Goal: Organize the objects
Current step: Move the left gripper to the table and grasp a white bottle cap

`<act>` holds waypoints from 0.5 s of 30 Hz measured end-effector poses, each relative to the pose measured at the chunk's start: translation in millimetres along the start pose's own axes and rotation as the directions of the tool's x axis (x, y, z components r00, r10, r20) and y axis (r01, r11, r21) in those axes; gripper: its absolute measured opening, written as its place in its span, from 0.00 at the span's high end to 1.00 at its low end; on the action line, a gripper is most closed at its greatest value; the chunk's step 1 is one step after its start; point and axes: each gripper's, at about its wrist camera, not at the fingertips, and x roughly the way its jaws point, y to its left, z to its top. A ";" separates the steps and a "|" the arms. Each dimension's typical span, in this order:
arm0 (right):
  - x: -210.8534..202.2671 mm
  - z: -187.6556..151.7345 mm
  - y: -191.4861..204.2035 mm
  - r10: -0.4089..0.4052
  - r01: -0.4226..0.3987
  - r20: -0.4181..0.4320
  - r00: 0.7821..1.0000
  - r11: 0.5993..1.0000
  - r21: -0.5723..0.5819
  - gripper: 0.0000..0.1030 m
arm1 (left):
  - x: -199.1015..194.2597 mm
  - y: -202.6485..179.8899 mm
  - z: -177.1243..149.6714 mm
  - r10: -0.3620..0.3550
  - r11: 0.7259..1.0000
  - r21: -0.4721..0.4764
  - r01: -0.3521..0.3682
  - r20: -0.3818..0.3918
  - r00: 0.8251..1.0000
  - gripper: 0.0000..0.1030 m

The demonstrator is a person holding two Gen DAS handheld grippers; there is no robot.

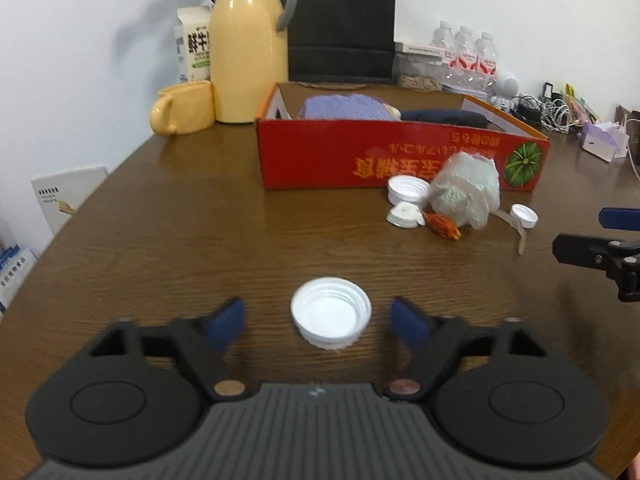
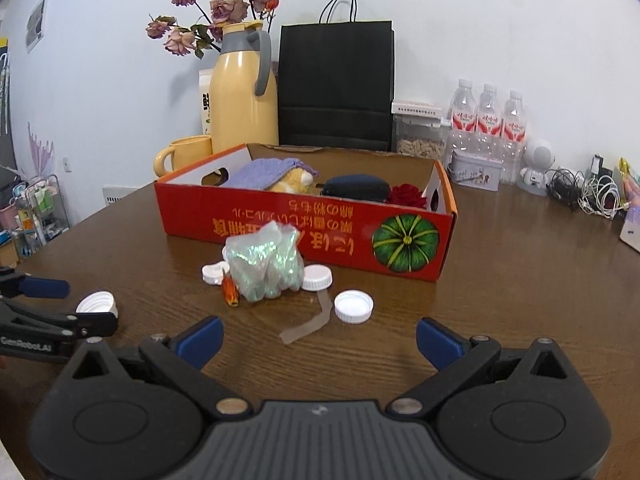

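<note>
My left gripper (image 1: pixel 319 322) is open, its blue pads on either side of a white cap (image 1: pixel 331 312) that lies open side up on the brown table; the cap also shows in the right wrist view (image 2: pixel 96 303). My right gripper (image 2: pixel 319 340) is open and empty, just short of another white cap (image 2: pixel 353 306) and a strip of tape (image 2: pixel 310 322). A clear plastic bag (image 2: pixel 266 260), an orange candy (image 2: pixel 231 293) and two more white caps (image 2: pixel 317 277) (image 2: pixel 214 273) lie in front of the red cardboard box (image 2: pixel 280 224). The box holds a purple cloth (image 2: pixel 262 172), a dark case (image 2: pixel 356 188) and a red rose (image 2: pixel 408 196).
A yellow jug (image 2: pixel 244 100), a yellow mug (image 2: pixel 186 156), a black paper bag (image 2: pixel 336 84), water bottles (image 2: pixel 486 120), a tin (image 2: pixel 476 172) and tangled cables (image 2: pixel 584 192) stand along the back wall. The left gripper shows at the left edge of the right wrist view (image 2: pixel 48 304).
</note>
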 end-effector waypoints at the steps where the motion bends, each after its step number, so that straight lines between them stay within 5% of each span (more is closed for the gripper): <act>1: 0.2 -1.3 -0.4 0.000 0.000 -0.003 1.000 1.000 0.004 0.00 | -0.3 -2.1 -0.8 0.007 1.000 0.009 -0.007 0.013 1.000 0.51; 2: 0.6 -2.6 -0.9 0.000 0.000 -0.006 1.000 1.000 0.007 0.00 | -0.8 -3.5 -1.4 0.003 1.000 0.018 -0.003 0.021 1.000 0.60; 15: 13.8 -1.8 -15.6 -0.041 0.041 -0.029 0.999 0.999 -0.006 0.00 | -5.7 -1.0 16.8 -0.021 1.000 0.004 0.020 0.085 0.996 0.60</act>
